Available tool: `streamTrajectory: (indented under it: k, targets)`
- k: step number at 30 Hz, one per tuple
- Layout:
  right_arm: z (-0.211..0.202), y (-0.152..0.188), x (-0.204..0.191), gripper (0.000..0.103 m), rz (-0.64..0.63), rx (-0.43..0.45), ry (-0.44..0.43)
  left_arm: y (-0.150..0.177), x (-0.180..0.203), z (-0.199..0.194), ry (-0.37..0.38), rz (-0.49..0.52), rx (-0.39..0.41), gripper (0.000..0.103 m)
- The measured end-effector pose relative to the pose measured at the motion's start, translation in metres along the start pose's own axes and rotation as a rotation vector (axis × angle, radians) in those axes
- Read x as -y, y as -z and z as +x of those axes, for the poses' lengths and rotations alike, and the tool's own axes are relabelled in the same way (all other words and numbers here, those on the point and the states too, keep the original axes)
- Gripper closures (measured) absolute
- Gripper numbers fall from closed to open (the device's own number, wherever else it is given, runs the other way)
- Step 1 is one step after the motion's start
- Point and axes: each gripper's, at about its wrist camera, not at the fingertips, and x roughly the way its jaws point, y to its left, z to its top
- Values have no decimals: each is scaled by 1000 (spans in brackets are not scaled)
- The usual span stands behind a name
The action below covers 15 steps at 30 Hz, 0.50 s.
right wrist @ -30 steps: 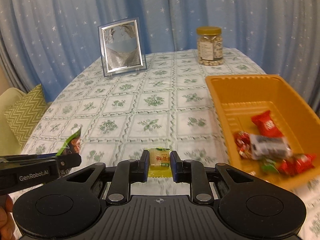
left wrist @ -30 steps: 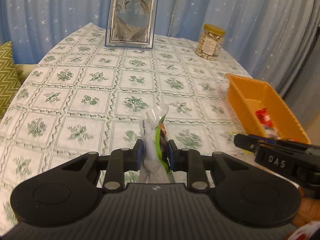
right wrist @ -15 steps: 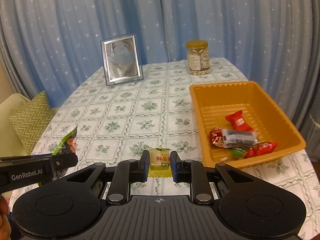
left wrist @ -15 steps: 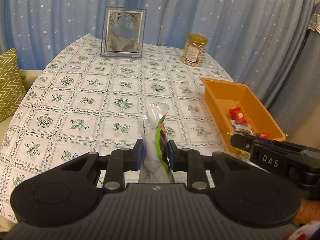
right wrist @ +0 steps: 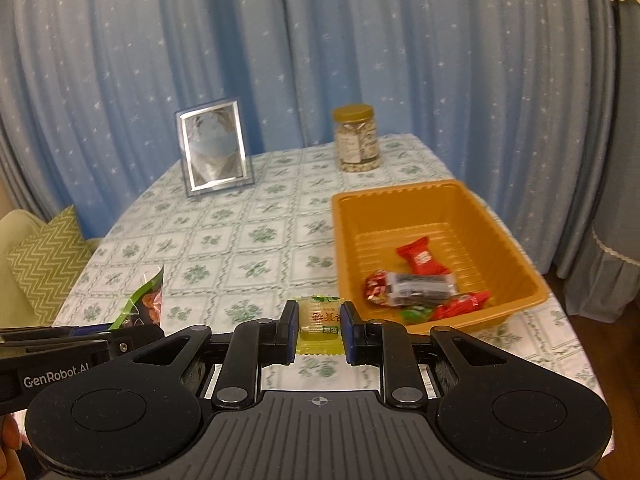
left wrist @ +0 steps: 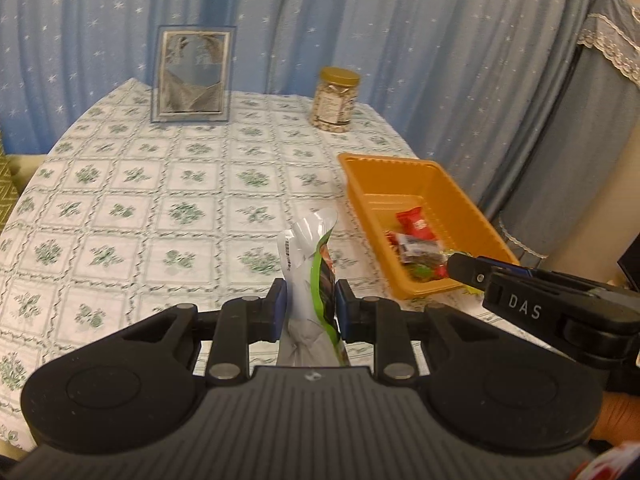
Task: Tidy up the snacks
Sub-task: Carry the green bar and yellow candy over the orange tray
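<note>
My left gripper is shut on a silver and green snack pouch that stands up between its pads, lifted above the near part of the table. My right gripper is shut on a small yellow candy packet, also held off the cloth. An orange tray lies at the right of the table and holds several wrapped snacks, red and grey ones among them. In the left wrist view the right gripper's tip reaches in beside the tray's near corner. The pouch's edge shows at the left of the right wrist view.
A table with a green-patterned white cloth carries a silver picture frame at the back and a gold-lidded jar of nuts to its right. Blue starred curtains hang behind. A green zigzag cushion lies left of the table.
Both grippers have pulled back and risen with their snacks still gripped. The table, tray and frame look smaller and farther, and more of the curtain shows.
</note>
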Motion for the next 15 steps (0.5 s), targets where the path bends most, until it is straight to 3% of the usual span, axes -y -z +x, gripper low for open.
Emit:
streamTrajectory:
  k: [15]
  targets:
    - [-11,-4,51,81,63,11,85,-11,44,19,68,70,-12,80]
